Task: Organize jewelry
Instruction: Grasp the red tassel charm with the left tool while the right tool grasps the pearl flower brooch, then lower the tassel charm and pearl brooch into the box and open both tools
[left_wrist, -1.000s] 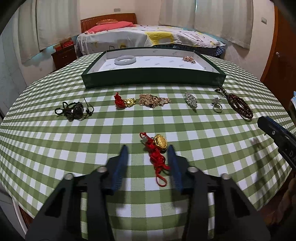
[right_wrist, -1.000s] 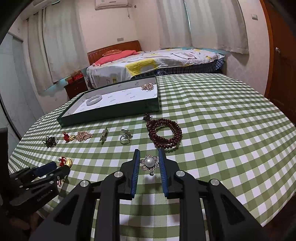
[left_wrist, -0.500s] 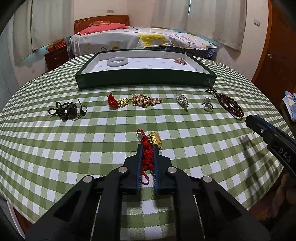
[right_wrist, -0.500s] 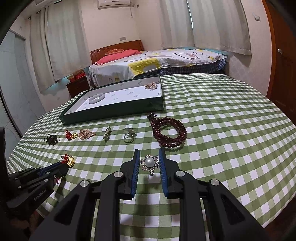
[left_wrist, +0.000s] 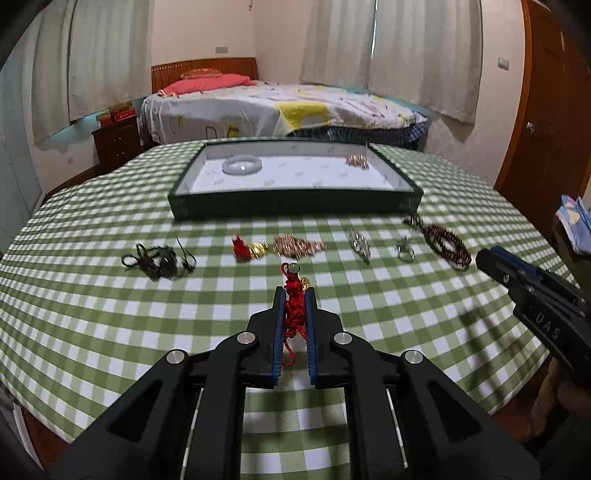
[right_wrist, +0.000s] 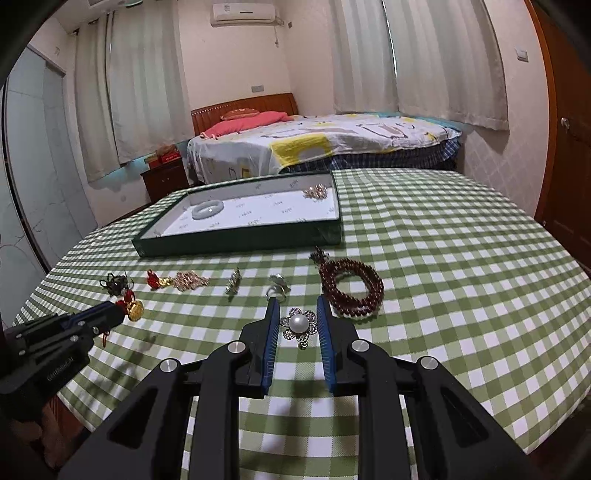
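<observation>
**Both claws clamped on jewelry at the near edge**

The counter (left_wrist: 110, 314) wears a green checked cloth — a dark green tray (left_wrist: 295, 206) sits toward its far side, holding a pale bangle (left_wrist: 242, 165) and a gold brooch (left_wrist: 357, 161). A row of loose pieces lies just before the tray, a dark red bead bracelet (right_wrist: 351, 290) among them. The left claw (left_wrist: 294, 295) is clenched on a red knotted cord charm (left_wrist: 293, 306); its gold pendant (right_wrist: 135, 309) hangs clear of the cloth. The right claw (right_wrist: 295, 314) grips a pearl flower brooch (right_wrist: 298, 325).
</observation>
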